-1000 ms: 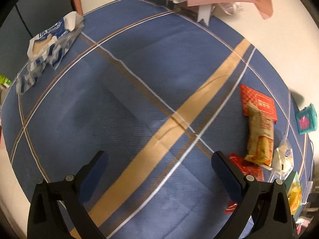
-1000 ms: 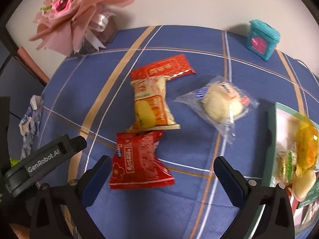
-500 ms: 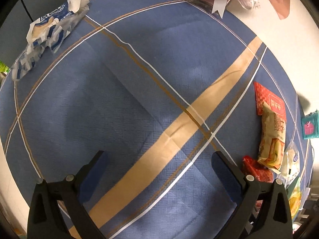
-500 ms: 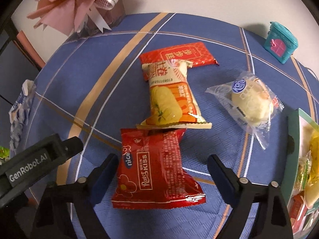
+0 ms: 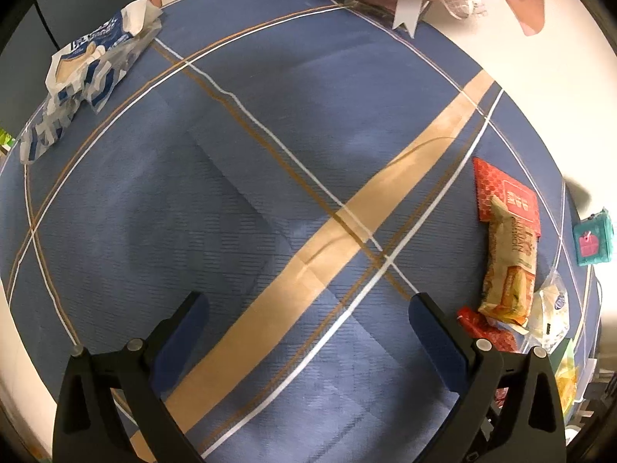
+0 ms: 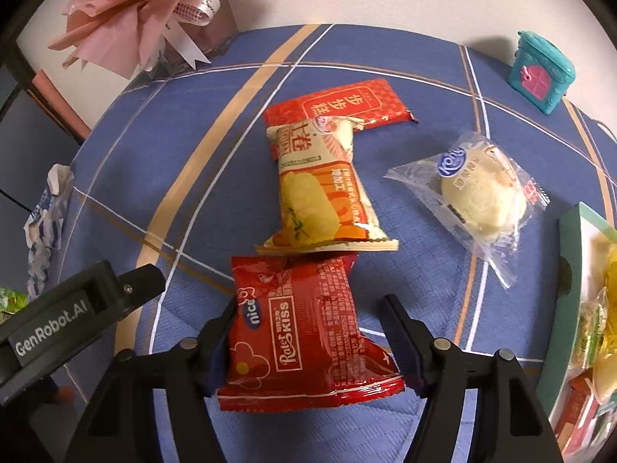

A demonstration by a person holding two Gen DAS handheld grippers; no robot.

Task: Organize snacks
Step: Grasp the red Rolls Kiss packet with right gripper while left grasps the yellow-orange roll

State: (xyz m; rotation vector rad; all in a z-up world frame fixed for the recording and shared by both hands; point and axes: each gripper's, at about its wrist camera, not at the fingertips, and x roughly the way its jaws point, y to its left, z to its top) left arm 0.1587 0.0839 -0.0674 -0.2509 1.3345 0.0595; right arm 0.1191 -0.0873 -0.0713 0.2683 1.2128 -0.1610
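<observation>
Red snack packet (image 6: 304, 332) between right claw (image 6: 308, 332) fingers

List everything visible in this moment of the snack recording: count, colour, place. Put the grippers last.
Nice Kiss snack packet: 1, red, between the right gripper's fingers.
Cake-roll packet: 1, cream and orange, overlapping the two red packets.
Flat packet: 1, red, behind the cake-roll packet.
Wrapped bun: 1, pale in clear wrapper, right of centre.
Snack box: 1, green rim, right edge, holding yellow snacks.
Toy case: 1, teal and pink, far right.
Bouquet: 1, pink, far left.
Crumpled bag: 1, blue and white, left edge.
Tablecloth: 1, blue plaid.
Left gripper: open, empty.
Right gripper: open around the packet.
</observation>
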